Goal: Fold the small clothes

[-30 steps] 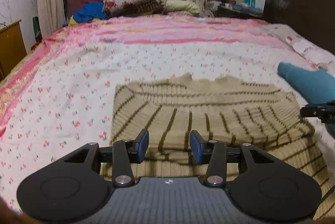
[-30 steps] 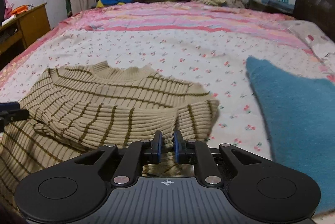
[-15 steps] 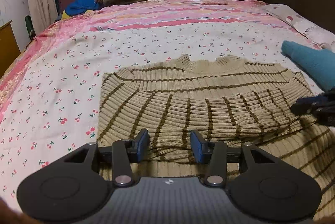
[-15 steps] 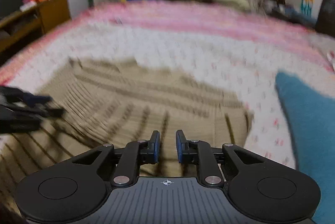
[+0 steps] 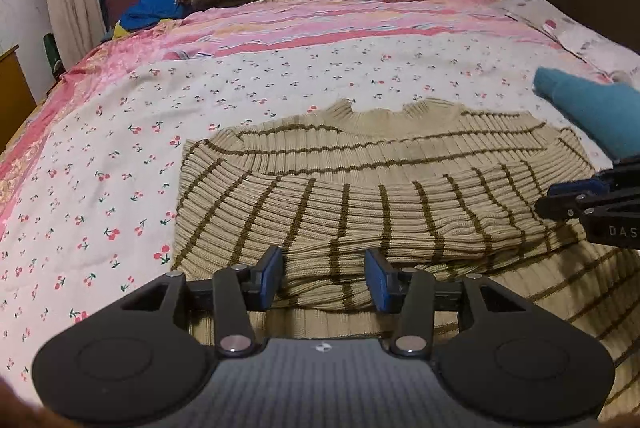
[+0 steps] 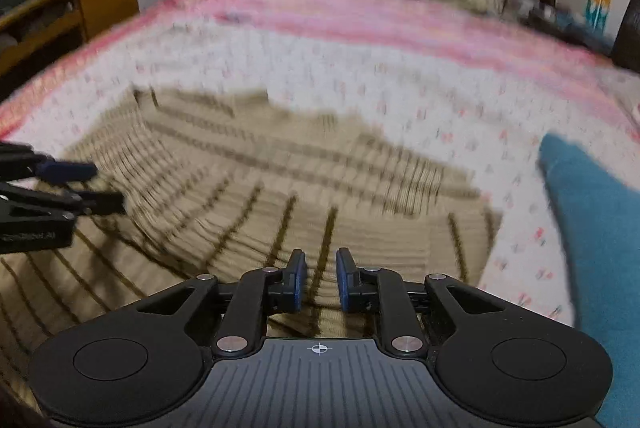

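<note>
Both claws now sit lower over striped sweater (image 5: 360, 196), mid-bed (image 5: 280, 68), sleeves folded across for halving. Left claw (image 5: 324, 278) half-open, empty; right claw (image 6: 320, 280) narrowly parted, empty.

Black grippers (image 5: 325, 278), blue pads (image 5: 270, 278), silver screws; lettering maybe "DAS".

A beige sweater (image 5: 360, 196) is crossed by brown stripes; the bedsheet (image 5: 120, 164) is white, dotted with red cherries; the cloth (image 5: 592, 112) is teal.
</note>
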A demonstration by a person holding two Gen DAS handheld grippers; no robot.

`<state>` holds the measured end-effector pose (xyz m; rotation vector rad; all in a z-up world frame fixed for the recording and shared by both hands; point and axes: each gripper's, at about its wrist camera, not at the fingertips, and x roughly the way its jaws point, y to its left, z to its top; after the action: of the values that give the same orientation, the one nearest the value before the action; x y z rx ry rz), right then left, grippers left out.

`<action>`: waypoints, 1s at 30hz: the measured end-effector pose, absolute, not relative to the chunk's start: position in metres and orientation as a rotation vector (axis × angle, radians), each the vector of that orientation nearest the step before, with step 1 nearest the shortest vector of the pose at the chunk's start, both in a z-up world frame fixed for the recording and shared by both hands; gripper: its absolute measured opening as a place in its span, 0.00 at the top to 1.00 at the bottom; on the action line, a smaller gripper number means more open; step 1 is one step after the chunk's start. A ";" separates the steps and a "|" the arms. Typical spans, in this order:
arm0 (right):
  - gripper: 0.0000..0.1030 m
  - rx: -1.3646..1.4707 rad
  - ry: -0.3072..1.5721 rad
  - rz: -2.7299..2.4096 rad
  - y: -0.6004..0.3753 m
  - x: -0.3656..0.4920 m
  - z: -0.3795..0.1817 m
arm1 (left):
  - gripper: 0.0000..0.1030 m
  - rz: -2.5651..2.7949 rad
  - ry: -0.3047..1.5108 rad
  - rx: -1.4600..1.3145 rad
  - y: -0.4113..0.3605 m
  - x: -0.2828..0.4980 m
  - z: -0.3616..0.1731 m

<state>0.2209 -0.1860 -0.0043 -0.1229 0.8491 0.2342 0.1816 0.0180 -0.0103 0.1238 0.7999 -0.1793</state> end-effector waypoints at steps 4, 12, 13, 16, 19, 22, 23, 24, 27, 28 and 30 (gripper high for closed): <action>0.83 -0.080 0.795 0.257 -0.188 0.209 0.009 | 0.50 -0.187 0.777 0.113 0.018 0.175 -0.003; 0.82 -0.143 0.822 0.247 -0.179 0.217 -0.004 | 0.50 -0.187 0.800 0.132 0.018 0.179 -0.009; 0.82 -0.138 0.822 0.250 -0.181 0.217 -0.004 | 0.50 -0.190 0.807 0.142 0.018 0.180 -0.011; 0.82 -0.144 0.820 0.247 -0.182 0.214 -0.003 | 0.50 -0.187 0.814 0.137 0.018 0.180 -0.010; 0.82 -0.132 0.811 0.244 -0.183 0.210 0.001 | 0.50 -0.179 0.809 0.128 0.018 0.177 -0.007; 0.81 -0.133 0.802 0.257 -0.181 0.205 0.004 | 0.50 -0.178 0.812 0.140 0.017 0.175 -0.008; 0.78 -0.149 0.809 0.253 -0.179 0.206 0.002 | 0.50 -0.177 0.817 0.145 0.017 0.175 -0.009; 0.77 -0.171 0.822 0.249 -0.177 0.207 -0.002 | 0.49 -0.176 0.821 0.148 0.016 0.175 -0.009; 0.77 -0.170 0.825 0.244 -0.176 0.209 -0.002 | 0.49 -0.171 0.831 0.147 0.015 0.177 -0.008; 0.77 -0.162 0.823 0.245 -0.176 0.209 0.000 | 0.49 -0.171 0.833 0.148 0.015 0.178 -0.008; 0.77 -0.155 0.818 0.248 -0.177 0.208 0.001 | 0.49 -0.172 0.833 0.155 0.014 0.178 -0.009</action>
<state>0.2084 -0.1772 0.0007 -0.1548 0.8182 0.2484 0.1780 0.0145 -0.0086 0.1551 0.8329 -0.1718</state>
